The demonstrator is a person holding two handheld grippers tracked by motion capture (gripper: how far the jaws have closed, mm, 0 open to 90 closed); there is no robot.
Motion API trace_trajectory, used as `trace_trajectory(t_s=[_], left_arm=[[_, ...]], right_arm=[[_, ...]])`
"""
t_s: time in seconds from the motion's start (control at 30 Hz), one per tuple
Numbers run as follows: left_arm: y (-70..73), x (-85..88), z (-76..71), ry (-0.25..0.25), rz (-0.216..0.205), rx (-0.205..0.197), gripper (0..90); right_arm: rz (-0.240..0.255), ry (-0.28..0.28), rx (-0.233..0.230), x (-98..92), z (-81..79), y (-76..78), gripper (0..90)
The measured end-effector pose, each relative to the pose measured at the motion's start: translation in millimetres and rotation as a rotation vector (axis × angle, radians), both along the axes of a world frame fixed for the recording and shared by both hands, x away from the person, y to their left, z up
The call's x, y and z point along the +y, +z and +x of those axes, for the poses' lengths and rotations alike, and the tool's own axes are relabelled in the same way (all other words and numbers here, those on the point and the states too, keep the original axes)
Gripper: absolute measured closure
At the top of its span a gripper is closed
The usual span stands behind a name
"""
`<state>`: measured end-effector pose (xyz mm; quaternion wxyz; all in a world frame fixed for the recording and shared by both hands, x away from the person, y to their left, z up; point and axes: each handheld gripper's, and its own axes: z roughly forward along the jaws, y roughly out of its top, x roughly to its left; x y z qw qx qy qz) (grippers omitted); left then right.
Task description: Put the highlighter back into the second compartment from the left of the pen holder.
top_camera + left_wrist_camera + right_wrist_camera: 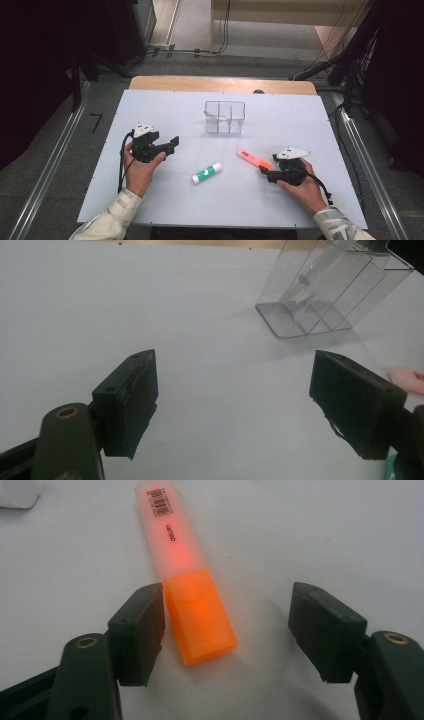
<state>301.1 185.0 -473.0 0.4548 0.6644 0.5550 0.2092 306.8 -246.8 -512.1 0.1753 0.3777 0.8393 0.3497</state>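
Note:
An orange highlighter (pixel 254 159) lies flat on the white table, its orange cap (pixel 200 622) toward me. My right gripper (pixel 265 171) is open, and the cap end sits between its jaws, close to the left jaw (pixel 140 632). A glue stick (pixel 206 172) with a green label lies at the table's middle. My left gripper (pixel 172 143) stands open over bare table (pixel 230 390), pointing toward a clear plastic organizer (pixel 325 295). The pink end of the highlighter (pixel 407 380) peeks in beside the left gripper's right jaw.
The clear divided organizer (pixel 225 117) stands upright behind the table's middle and looks empty. The white tabletop (pixel 165 107) has a wooden far edge (pixel 220 84). Floor rails and cables run around the table.

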Motion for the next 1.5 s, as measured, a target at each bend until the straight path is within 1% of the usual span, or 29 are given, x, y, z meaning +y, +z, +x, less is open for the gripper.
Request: trace_trajectory(t_s=[0.07, 0.17, 0.3, 0.43, 0.5, 0.63, 0.77, 1.07, 1.23, 1.4, 1.5], left_arm=[[0.0, 0.0, 0.0, 0.0, -0.001, 0.0, 20.3], [-0.3, -0.2, 0.3, 0.0, -0.001, 0.001, 20.4], [-0.4, -0.4, 0.3, -0.001, -0.004, 0.002, 20.3], [-0.4, -0.7, 0.2, -0.001, -0.004, 0.002, 20.3], [-0.4, -0.8, 0.2, -0.001, -0.005, 0.002, 20.4], [-0.4, -0.6, 0.3, -0.001, -0.004, 0.004, 20.4], [-0.2, -0.3, 0.1, 0.0, -0.004, 0.0, 20.3], [-0.9, -0.9, 0.3, -0.002, -0.002, 0.005, 20.4], [-0.5, -0.1, 0.2, -0.001, -0.005, 0.002, 20.4], [-0.6, -0.3, 0.1, -0.002, -0.001, 0.004, 20.4], [-0.4, -0.3, -0.2, -0.001, 0.0, 0.003, 20.4]], right_arm=[[0.006, 0.002, -0.005, 0.4, -0.4, 0.1, 34.4], [-0.006, 0.019, -0.007, 2.4, -0.6, -1.9, 37.1], [0.002, 0.029, -0.01, 4.0, -1.2, -2.2, 41.8], [0.01, 0.048, -0.014, 6.9, -2.5, -2.8, 49.8], [0.018, 0.058, -0.009, 8.2, -2.9, -2.9, 53.3], [0.022, 0.072, -0.013, 8.6, -2.7, -3.3, 57.5], [0.024, 0.087, -0.007, 8.4, -3.0, -2.7, 64.1], [0.012, 0.104, -0.011, 8.6, -3.2, -2.3, 64.5], [0.024, 0.106, 0.004, 7.4, -2.4, -0.7, 64.8], [0.045, 0.1, -0.008, 6.6, -2.9, 4.0, 64.8], [0.044, 0.097, -0.019, 5.9, -3.3, 6.7, 64.8]])
